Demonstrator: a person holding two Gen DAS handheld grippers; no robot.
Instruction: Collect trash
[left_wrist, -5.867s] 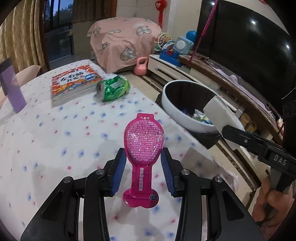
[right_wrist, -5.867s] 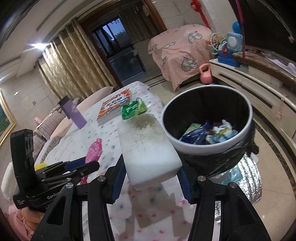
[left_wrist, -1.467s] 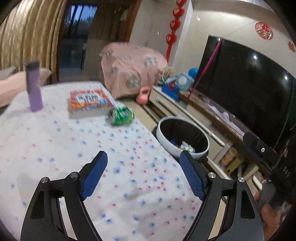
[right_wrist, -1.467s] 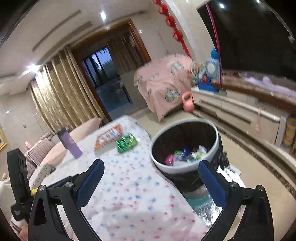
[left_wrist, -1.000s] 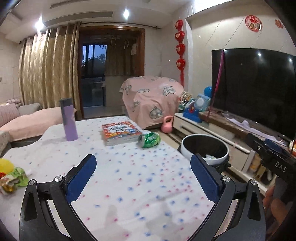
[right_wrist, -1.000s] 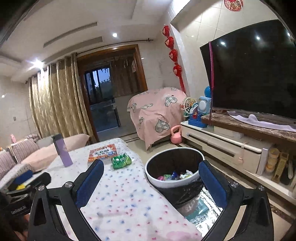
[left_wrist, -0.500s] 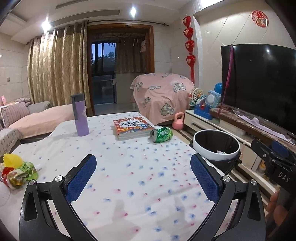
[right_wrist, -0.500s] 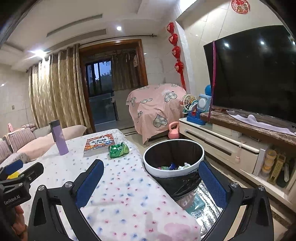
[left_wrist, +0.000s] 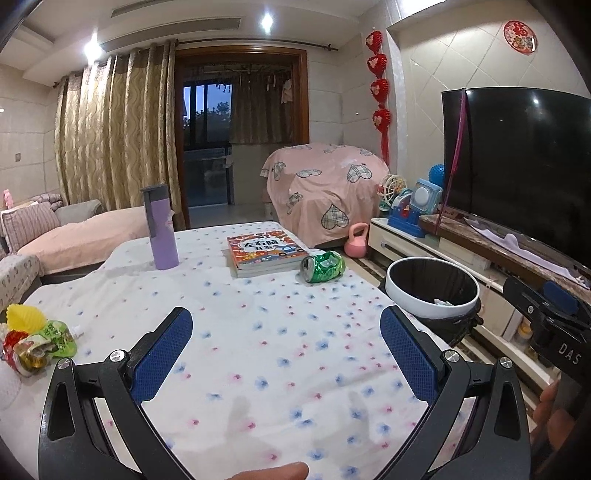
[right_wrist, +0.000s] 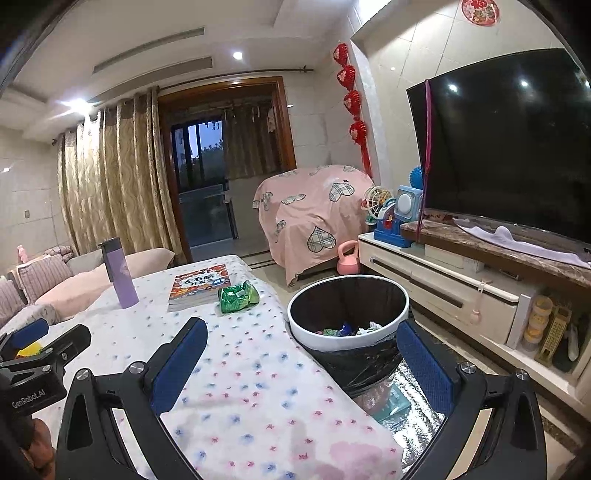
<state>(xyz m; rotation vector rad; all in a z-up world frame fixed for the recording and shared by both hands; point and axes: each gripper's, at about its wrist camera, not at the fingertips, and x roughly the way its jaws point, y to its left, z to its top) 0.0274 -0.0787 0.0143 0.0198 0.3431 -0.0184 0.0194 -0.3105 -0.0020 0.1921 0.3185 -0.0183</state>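
Partly done: white round bin with black liner (right_wrist: 349, 314) holds scraps. Left: crushed green can (left_wrist: 322, 266) beyond bin, colourful wrapper pile (left_wrist: 35, 341) across worktop (left_wrist: 258, 350). Left tool (left_wrist: 291, 354), right tool (right_wrist: 301, 363) spread, empty.

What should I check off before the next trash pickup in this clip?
1. Left tongs open and empty: ok.
2. Right tongs open and empty: ok.
3. Crushed green can in view, beside the book: ok.
4. Wrapper pile at the table's left edge reachable: cannot tell.
5. Bin upright with room left: ok.
6. Purple bottle upright, clear of the can: ok.
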